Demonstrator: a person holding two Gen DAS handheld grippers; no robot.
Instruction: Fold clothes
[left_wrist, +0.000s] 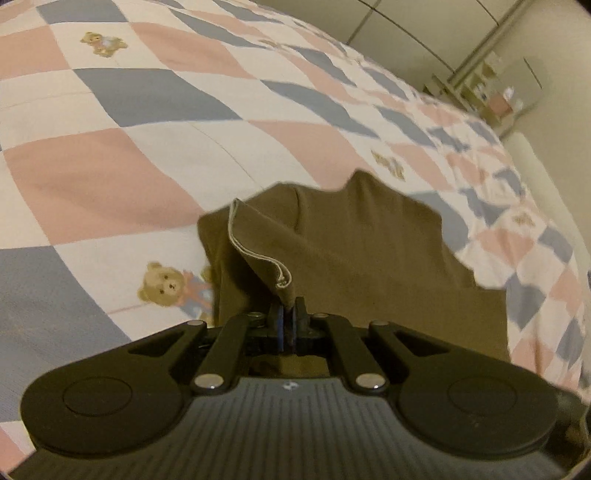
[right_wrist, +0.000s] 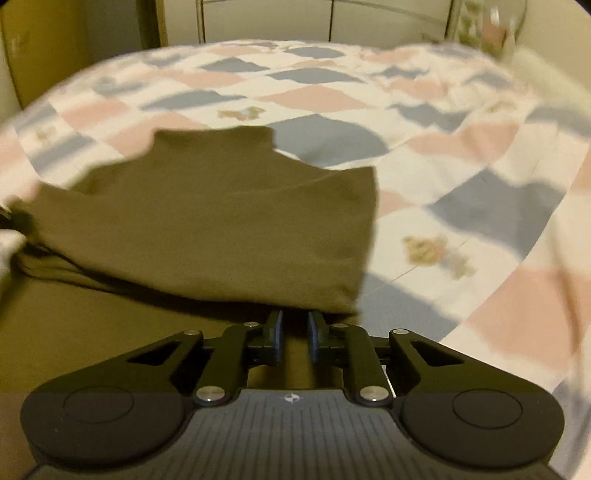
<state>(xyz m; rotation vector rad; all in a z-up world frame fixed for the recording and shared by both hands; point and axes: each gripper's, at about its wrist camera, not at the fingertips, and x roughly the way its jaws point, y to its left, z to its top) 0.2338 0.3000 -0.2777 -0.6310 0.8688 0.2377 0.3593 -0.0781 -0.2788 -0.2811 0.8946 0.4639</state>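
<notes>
Both claws sit at the near hem of the olive garment (left_wrist: 369, 251) on the quilted bed (left_wrist: 110, 166): left claw (left_wrist: 287, 314) pinches it, right claw (right_wrist: 295, 325) looks slightly parted with cloth between. I'd get that side gripping, then lift evenly so the fold lands square.

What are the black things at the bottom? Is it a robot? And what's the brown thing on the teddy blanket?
No robot: a person holds black tongs in each hand, and a small camera on each looks along them. One picture comes from the left tongs, the other from the right tongs. Underneath lies a checked blanket with teddy bears. The brown thing is a cloth to be folded. The left tongs are pinched shut on its edge. The right tongs show a gap, their tips hidden under the cloth, so I can't tell if they grip it.
</notes>
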